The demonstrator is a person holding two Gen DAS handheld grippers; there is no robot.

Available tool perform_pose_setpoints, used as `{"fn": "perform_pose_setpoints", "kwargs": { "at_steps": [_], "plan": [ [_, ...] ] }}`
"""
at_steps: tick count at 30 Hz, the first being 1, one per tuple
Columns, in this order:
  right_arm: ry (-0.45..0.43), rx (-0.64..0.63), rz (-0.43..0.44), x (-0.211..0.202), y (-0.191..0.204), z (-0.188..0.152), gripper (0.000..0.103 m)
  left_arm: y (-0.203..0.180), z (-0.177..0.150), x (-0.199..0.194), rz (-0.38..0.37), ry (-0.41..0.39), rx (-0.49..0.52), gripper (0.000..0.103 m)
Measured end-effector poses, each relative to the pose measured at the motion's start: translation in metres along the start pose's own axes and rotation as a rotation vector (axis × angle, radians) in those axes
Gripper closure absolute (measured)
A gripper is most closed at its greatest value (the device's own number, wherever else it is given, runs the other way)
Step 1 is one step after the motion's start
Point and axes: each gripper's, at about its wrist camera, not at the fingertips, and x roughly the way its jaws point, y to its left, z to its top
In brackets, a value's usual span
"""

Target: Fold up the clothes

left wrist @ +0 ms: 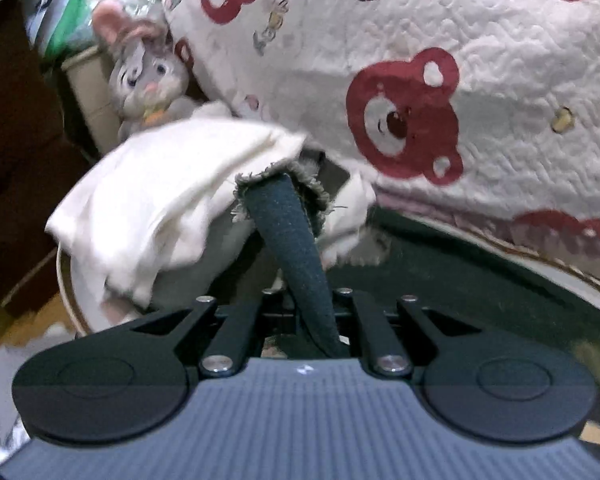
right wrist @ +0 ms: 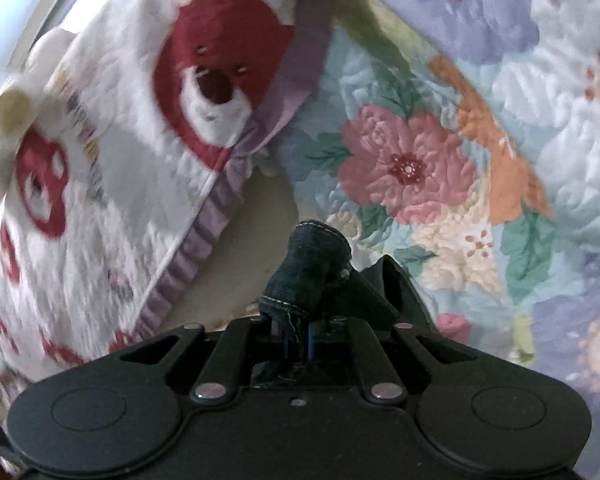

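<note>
Dark denim is pinched in both tools: the left hand-held gripper (left wrist: 300, 276) is clamped on a frayed hem of the denim garment (left wrist: 288, 216), and the right hand-held gripper (right wrist: 300, 320) is clamped on a stitched, bunched edge of dark denim (probably the same piece, though neither view shows the span between). The garment hangs clear of the bed, in front of a bear-print quilt (left wrist: 480, 80); a floral quilt (right wrist: 440, 168) lies beyond the right tool. A folded white cloth (left wrist: 160, 184) rests just beside the left grip, near a plush rabbit (left wrist: 144, 76).

Judged step: the piece is held by two edges, either being spread or being brought over into a fold. Recommended practice: keep both pinches firm, hold the edges level and taut, and align seam to seam before lowering. Keep the frayed hem from snagging the white cloth.
</note>
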Motion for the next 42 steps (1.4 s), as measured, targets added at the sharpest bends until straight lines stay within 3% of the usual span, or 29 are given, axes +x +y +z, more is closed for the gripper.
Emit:
{"fn": "perform_pose_setpoints", "kwargs": {
  "at_steps": [3, 5, 9, 16, 18, 19, 20, 22, 24, 26, 28, 31, 36, 38, 41, 42],
  "plan": [
    [0.036, 0.006, -0.043, 0.017, 0.007, 0.013, 0.094, -0.036, 0.030, 0.033, 0.049, -0.017, 0.090, 0.098],
    [0.061, 0.009, -0.072, 0.028, 0.012, 0.022, 0.094, -0.056, 0.038, 0.059, 0.068, 0.008, 0.072, 0.098],
    [0.101, 0.018, -0.132, 0.052, 0.017, 0.036, 0.094, -0.085, 0.026, 0.098, 0.082, 0.027, 0.082, 0.098],
    [0.154, 0.002, -0.179, 0.092, 0.022, 0.051, 0.094, -0.066, 0.032, 0.117, 0.057, 0.065, -0.028, 0.097],
    [0.185, 0.007, -0.188, 0.108, 0.023, 0.055, 0.088, -0.064, 0.034, 0.121, 0.043, 0.036, -0.044, 0.089],
    [0.195, 0.001, -0.226, 0.116, 0.025, 0.055, 0.078, -0.066, 0.034, 0.121, 0.050, 0.007, -0.054, 0.070],
    [0.202, -0.009, -0.281, 0.121, 0.030, 0.053, 0.071, -0.070, 0.033, 0.118, 0.069, -0.007, -0.049, 0.042],
    [0.166, -0.046, -0.359, 0.122, 0.054, 0.049, 0.057, -0.082, 0.030, 0.112, 0.082, -0.028, -0.016, 0.034],
    [0.102, -0.112, -0.302, 0.115, 0.079, 0.042, 0.045, -0.094, 0.026, 0.109, 0.081, -0.023, 0.062, 0.034],
    [0.071, -0.172, -0.255, 0.114, 0.102, 0.037, 0.045, -0.103, 0.021, 0.107, 0.075, 0.000, 0.114, 0.034],
    [0.089, -0.222, -0.166, 0.118, 0.127, 0.037, 0.045, -0.105, 0.018, 0.107, 0.028, 0.032, 0.094, 0.034],
    [0.208, -0.273, 0.037, 0.132, 0.180, 0.041, 0.045, -0.107, 0.011, 0.109, -0.049, 0.085, 0.047, 0.034],
    [0.394, -0.423, 0.327, 0.152, 0.319, 0.027, 0.045, -0.126, -0.012, 0.110, -0.147, 0.167, -0.065, 0.034],
    [0.501, -0.448, 0.403, 0.161, 0.364, 0.014, 0.045, -0.138, -0.023, 0.106, -0.195, 0.217, -0.103, 0.034],
    [0.683, -0.426, 0.468, 0.178, 0.401, -0.009, 0.043, -0.162, -0.038, 0.090, -0.253, 0.264, -0.032, 0.035],
    [0.727, -0.429, 0.478, 0.183, 0.409, -0.020, 0.037, -0.170, -0.043, 0.083, -0.267, 0.260, 0.013, 0.035]
  ]
}}
